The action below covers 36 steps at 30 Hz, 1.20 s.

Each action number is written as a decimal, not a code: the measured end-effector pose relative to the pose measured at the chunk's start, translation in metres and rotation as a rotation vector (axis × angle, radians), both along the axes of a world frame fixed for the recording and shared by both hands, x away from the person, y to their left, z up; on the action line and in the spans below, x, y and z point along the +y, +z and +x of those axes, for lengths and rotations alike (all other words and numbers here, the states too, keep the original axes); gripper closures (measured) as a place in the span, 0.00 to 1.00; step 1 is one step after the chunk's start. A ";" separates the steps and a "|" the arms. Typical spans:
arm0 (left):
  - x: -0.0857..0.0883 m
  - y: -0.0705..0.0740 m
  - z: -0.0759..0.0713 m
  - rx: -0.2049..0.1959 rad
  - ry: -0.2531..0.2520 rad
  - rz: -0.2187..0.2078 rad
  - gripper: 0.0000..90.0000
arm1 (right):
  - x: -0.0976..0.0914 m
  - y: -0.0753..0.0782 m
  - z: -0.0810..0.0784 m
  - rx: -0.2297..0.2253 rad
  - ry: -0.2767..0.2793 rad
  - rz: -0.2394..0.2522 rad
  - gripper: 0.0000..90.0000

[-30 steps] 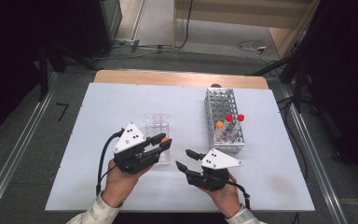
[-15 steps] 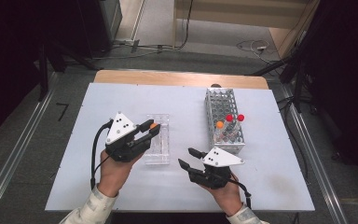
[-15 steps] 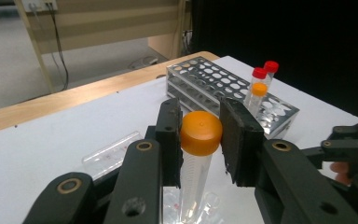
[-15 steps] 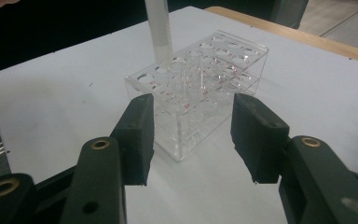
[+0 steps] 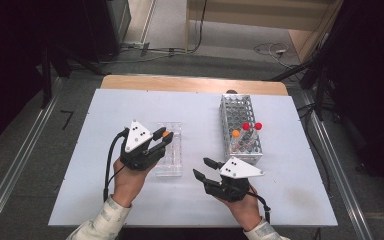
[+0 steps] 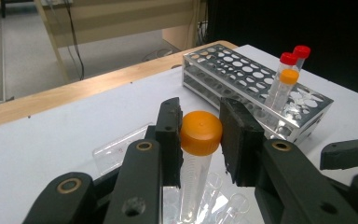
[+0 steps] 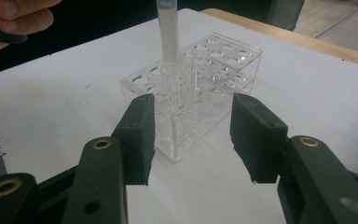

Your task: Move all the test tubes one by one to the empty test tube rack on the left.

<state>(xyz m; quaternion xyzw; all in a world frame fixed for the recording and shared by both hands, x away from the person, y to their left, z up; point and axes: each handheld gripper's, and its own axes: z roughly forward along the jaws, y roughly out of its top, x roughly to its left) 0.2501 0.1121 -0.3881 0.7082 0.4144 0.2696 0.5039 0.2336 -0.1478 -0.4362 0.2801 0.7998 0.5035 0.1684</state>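
Your right gripper [image 5: 206, 168] waits open and empty on the bench [image 5: 105, 210]. Your left gripper [image 5: 161, 137], jaws clamped on the orange-capped tube [image 6: 200, 135], has carried it over the clear rack [image 7: 191, 93]; lower it in.

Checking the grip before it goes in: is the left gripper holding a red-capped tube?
No, the left gripper is shut on an orange-capped tube; the red-capped tubes stand in the metal rack.

No text you can read, faint graduation marks on the clear tube [image 7: 168, 32] at the top of the right gripper view, blurred, red marks on the clear rack [image 7: 200, 88] below it, illegible.
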 end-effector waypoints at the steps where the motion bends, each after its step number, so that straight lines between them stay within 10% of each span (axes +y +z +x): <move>1: 0.000 -0.003 0.000 0.001 0.002 0.002 0.79 | 0.000 0.000 0.000 0.000 0.000 -0.001 0.54; 16: -0.004 -0.031 0.003 0.058 0.015 0.021 0.78 | -0.002 0.000 0.001 0.006 -0.003 -0.006 0.54; 36: -0.003 -0.032 0.001 0.077 0.003 -0.013 0.65 | -0.004 -0.002 0.003 0.011 -0.013 -0.006 0.53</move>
